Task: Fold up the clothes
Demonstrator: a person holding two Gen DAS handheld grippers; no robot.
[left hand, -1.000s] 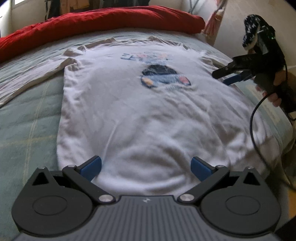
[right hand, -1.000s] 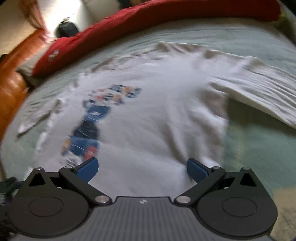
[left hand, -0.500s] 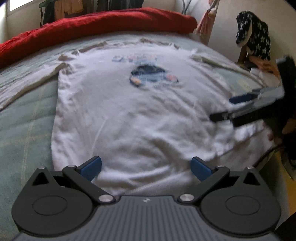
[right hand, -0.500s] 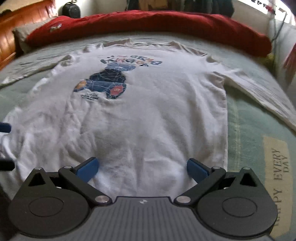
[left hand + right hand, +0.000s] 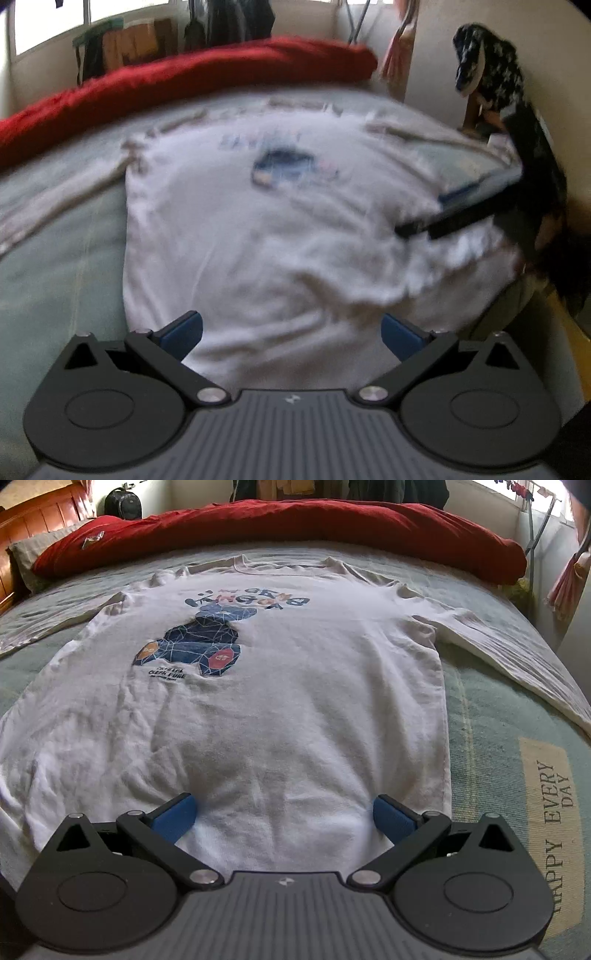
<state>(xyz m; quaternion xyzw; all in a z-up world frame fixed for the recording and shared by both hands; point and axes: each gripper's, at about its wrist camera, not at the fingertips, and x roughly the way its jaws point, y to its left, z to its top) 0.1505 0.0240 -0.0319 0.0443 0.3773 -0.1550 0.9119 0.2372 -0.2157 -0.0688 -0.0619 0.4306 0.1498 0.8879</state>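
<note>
Across the green bedspread (image 5: 491,709) a white long-sleeved T-shirt (image 5: 295,709) lies flat, print up; over its hem the right gripper (image 5: 282,812) and left gripper (image 5: 291,330) both gape wide, holding nothing

Green bedspread (image 5: 491,716); red duvet (image 5: 295,520); bright window (image 5: 48,33)

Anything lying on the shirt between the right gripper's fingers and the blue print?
No. In the right wrist view, only bare, lightly wrinkled fabric of the white shirt runs from the right gripper to the blue print.
</note>
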